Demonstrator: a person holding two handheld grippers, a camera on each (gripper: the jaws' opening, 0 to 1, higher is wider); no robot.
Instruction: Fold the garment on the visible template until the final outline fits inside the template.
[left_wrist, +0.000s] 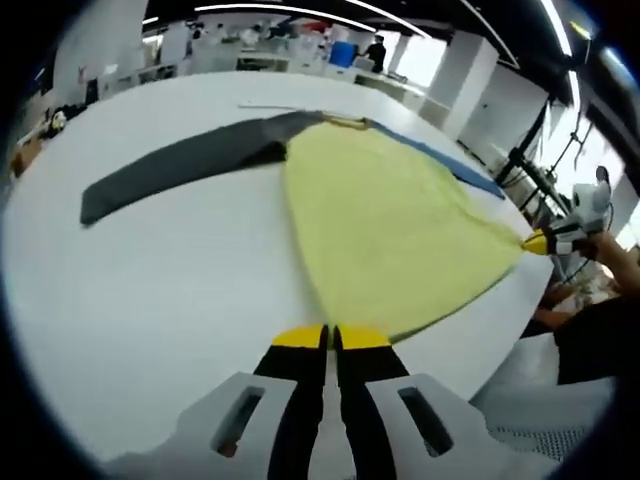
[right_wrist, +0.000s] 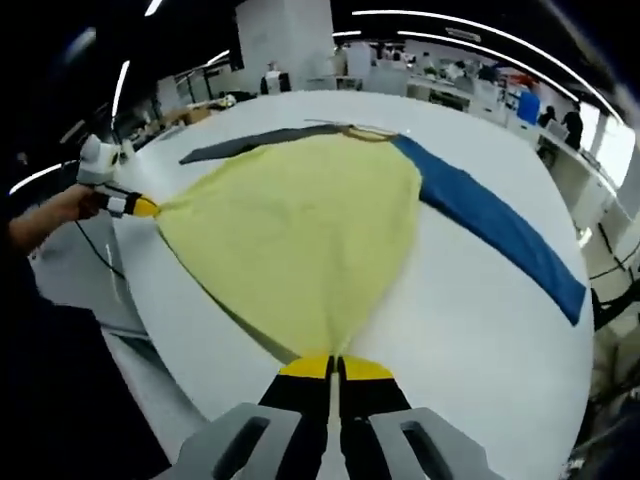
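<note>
A yellow garment (left_wrist: 390, 230) lies spread on a white round table (left_wrist: 150, 290), pulled out into a fan shape. Its dark grey sleeve (left_wrist: 190, 165) stretches left in the left gripper view, and its blue sleeve (right_wrist: 500, 230) runs right in the right gripper view. My left gripper (left_wrist: 330, 337) is shut on one hem corner near the table edge. The right gripper (right_wrist: 335, 368) is shut on the other hem corner. Each gripper also appears in the other's view, the right gripper (left_wrist: 545, 241) and the left gripper (right_wrist: 140, 207), pinching the stretched yellow hem.
The table edge (right_wrist: 180, 370) runs close under both grippers. A person's hand (right_wrist: 60, 205) and dark clothing are at the near side. Desks, stands and people fill the office behind the table (left_wrist: 300, 40).
</note>
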